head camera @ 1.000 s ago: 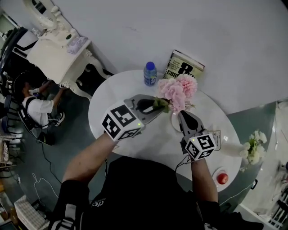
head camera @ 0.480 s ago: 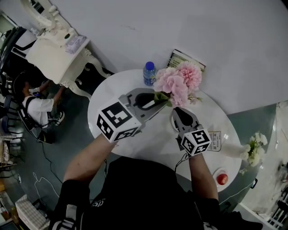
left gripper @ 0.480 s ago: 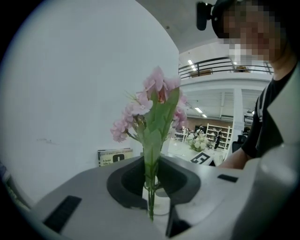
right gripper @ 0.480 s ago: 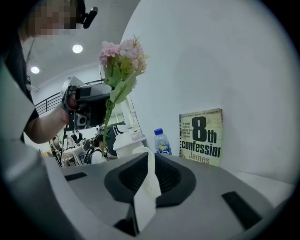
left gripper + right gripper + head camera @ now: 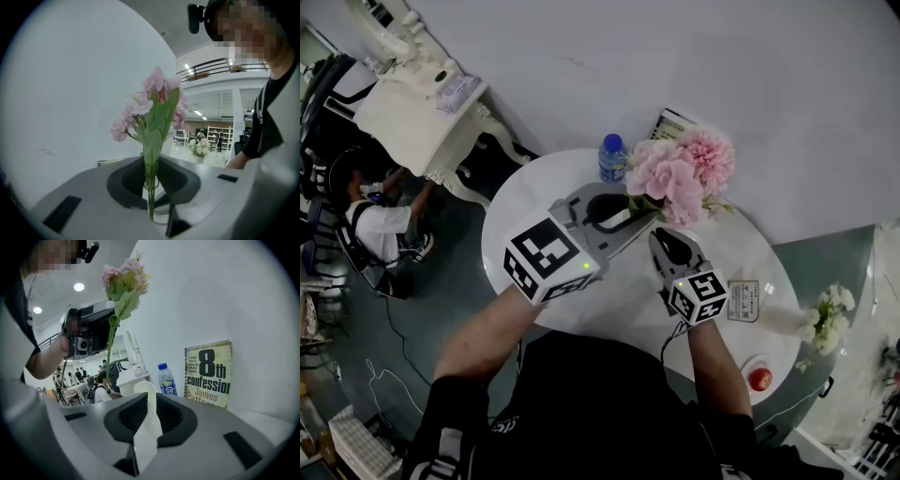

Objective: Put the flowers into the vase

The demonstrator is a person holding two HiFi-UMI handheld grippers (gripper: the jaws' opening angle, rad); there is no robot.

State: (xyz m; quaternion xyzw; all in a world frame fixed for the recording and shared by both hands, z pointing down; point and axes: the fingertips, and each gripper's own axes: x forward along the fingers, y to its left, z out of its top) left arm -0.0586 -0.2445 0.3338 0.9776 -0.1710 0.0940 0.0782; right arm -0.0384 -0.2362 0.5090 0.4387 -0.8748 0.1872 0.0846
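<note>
A bunch of pink flowers stands upright over the round white table. My left gripper is shut on their green stems, and the blooms rise above the jaws. My right gripper sits just right of and below the bunch, shut on the white wall of the vase. In the head view the gripper hides most of the vase. From the right gripper view the flowers hang high at the left, clear of the vase.
A blue-capped water bottle and a book stand at the table's far edge against the wall. A small card lies at the right. White flowers and a red object sit beyond the table's right side.
The left gripper has lifted the pink flowers higher and slightly right. The right gripper has shifted left along the table with the vase.
</note>
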